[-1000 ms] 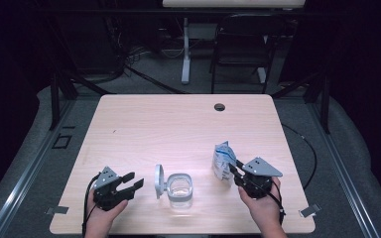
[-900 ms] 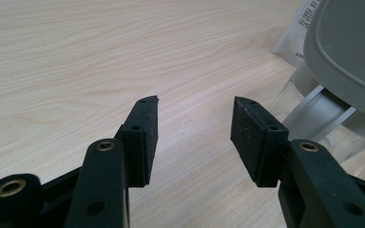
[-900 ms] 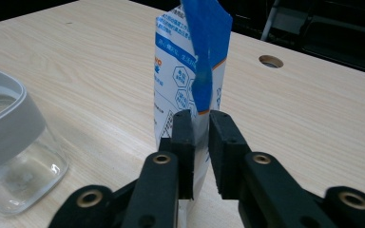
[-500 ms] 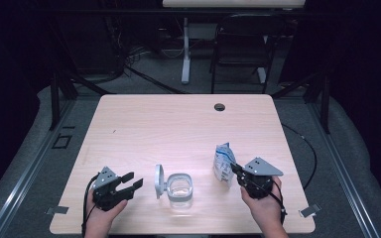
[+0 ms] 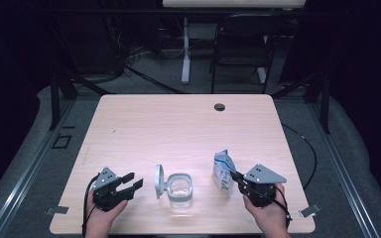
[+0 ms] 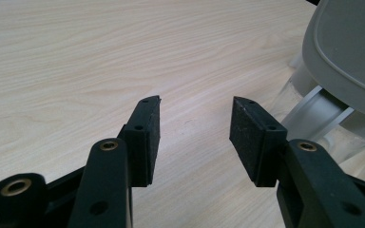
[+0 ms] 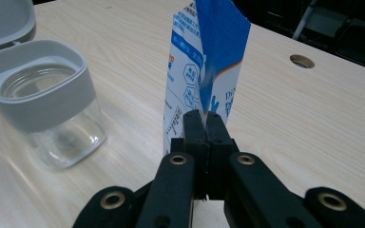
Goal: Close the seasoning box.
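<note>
A blue and white pouch [image 5: 223,168] stands upright right of the jar, its lower end at or just above the tabletop. My right gripper [image 5: 237,177] is shut on the pouch [image 7: 204,61] at its lower edge, jaws [image 7: 204,119] pressed together on the film. A clear jar [image 5: 180,187] with a grey collar sits near the front edge, its hinged grey lid [image 5: 158,181] flipped open to the left. The jar [image 7: 43,99] looks empty. My left gripper [image 5: 133,182] rests left of the lid, open [image 6: 195,128], nothing between its pads; the lid [image 6: 347,52] is just ahead to its right.
The light wooden table [image 5: 178,129] has a round cable hole [image 5: 220,106] near its far edge. A chair [image 5: 238,49] and desk legs stand on the floor behind. Both hands rest by the front edge.
The pouch and my right gripper have sunk slightly toward the front edge. The left gripper, jar and lid have stayed where they were.
</note>
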The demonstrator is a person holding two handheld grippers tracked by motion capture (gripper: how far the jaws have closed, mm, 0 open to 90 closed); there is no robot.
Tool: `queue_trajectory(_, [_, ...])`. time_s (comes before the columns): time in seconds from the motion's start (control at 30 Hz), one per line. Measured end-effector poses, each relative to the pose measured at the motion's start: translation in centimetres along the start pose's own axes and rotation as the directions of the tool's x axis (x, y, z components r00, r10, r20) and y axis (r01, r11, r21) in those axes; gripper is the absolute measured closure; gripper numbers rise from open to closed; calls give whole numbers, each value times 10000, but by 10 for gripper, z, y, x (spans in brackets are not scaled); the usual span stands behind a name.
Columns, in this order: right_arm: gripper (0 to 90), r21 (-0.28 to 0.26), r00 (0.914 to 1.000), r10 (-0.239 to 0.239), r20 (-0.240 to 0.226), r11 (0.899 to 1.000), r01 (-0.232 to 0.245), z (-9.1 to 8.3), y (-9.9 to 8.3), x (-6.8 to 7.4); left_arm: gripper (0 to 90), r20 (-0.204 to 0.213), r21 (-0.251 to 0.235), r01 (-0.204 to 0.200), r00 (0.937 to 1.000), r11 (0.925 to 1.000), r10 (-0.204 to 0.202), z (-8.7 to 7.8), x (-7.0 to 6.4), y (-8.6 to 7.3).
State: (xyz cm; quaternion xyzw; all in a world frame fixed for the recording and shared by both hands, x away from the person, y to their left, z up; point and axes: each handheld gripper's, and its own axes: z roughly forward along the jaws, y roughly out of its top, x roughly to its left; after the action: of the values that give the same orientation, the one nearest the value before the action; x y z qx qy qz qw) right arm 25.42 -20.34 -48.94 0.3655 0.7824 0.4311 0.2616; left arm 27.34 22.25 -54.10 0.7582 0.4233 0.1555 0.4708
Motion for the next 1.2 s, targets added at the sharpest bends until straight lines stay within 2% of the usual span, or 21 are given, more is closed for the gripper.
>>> queue_trajectory(0.27, [900, 7, 9998, -175, -110, 9998, 175, -11, -7, -4, 542, -17, 90, 36, 10000, 10000, -36, 0, 1, 0])
queue_trajectory(0.73, [887, -25, 9998, -41, -203, 10000, 40, -12, -10, -9, 543, -38, 9, 123, 9999, 9999, -123, -1, 3, -1])
queue_trajectory(0.97, [814, -171, 9993, 137, -352, 9998, -143, -12, -11, -9, 543, -5, 15, 103, 9999, 9999, -103, 1, 2, -2])
queue_trajectory(1.2, [691, -292, 9976, 475, -496, 9984, -490, -7, -17, -7, 544, -35, -16, 149, 9999, 9999, -149, -1, 3, -2])
